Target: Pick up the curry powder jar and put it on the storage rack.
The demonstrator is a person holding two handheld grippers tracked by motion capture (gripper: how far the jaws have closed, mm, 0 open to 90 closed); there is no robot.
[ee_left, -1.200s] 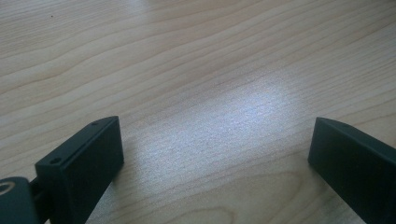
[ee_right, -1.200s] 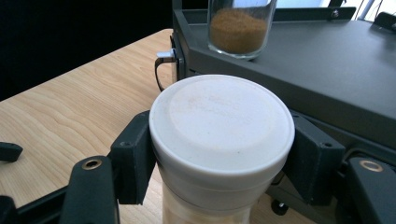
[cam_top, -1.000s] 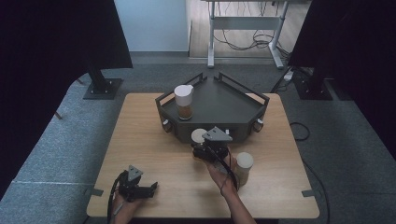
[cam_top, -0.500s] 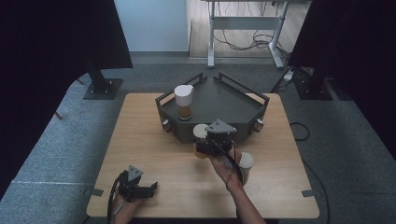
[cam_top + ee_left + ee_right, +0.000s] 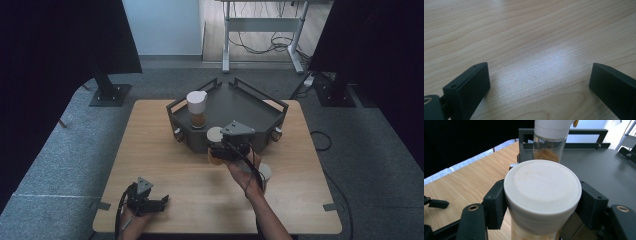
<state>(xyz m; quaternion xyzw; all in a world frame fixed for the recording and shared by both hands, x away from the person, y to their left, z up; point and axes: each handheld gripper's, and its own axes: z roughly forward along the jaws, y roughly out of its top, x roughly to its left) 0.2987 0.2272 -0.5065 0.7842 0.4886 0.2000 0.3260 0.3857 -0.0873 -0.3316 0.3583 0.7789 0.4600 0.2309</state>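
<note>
My right gripper (image 5: 218, 150) is shut on a clear jar with a white lid (image 5: 214, 134), held off the table at the front wall of the dark grey tray (image 5: 260, 107). In the right gripper view the black jaws of the right gripper (image 5: 541, 203) clamp this jar (image 5: 541, 187) just under its lid. A second white-capped jar with brown powder (image 5: 196, 107) stands upright in the tray's left part, and it rises behind the held jar as the powder jar (image 5: 549, 143). My left gripper (image 5: 161, 204) rests near the table's front left, open, with bare wood between its jaws (image 5: 537, 80).
A third white-lidded jar (image 5: 264, 172) stands on the wooden table (image 5: 150, 150) right of my right forearm, partly hidden by it. The tray floor (image 5: 604, 172) lies bare to the right of the powder jar. Dark stands flank the table.
My right gripper has lifted the jar and carried it a little toward the tray. The left gripper has stayed put.
</note>
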